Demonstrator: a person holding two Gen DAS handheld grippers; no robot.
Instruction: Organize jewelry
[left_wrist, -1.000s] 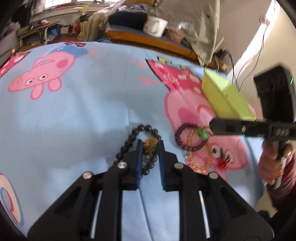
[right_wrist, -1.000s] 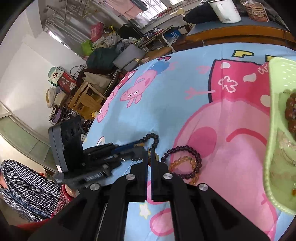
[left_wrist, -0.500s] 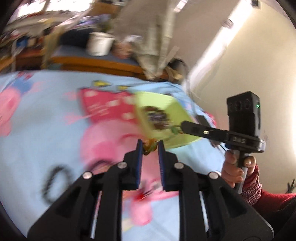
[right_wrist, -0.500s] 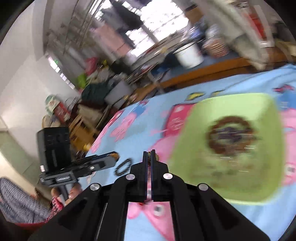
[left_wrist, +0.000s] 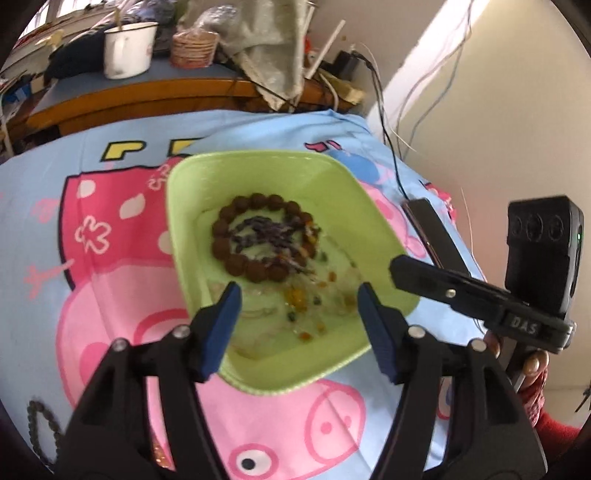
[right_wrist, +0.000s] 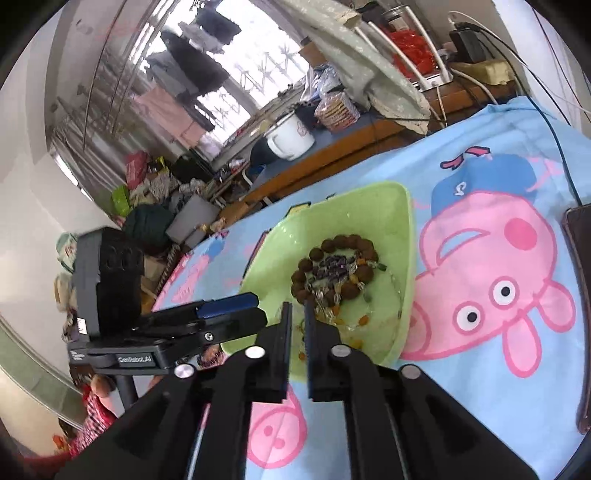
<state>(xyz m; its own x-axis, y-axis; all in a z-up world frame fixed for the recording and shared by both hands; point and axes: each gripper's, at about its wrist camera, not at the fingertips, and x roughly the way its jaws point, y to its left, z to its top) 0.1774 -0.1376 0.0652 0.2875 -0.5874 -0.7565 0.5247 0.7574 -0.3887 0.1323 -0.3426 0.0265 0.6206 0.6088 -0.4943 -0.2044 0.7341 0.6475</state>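
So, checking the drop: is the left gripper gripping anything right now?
No: the left gripper has its jaws apart with nothing between them, above the green tray.

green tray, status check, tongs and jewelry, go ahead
Left tongs just opened, empty, over green tray. Right tongs shut. Brown bead bracelet in tray. Nothing blocking.

Two black handheld grippers, red sleeve
The left gripper (left_wrist: 297, 295) has blue pads and silver screws; the right gripper (right_wrist: 298, 314) is all black, its hand (left_wrist: 532, 363) in a red knit sleeve (left_wrist: 554, 428).
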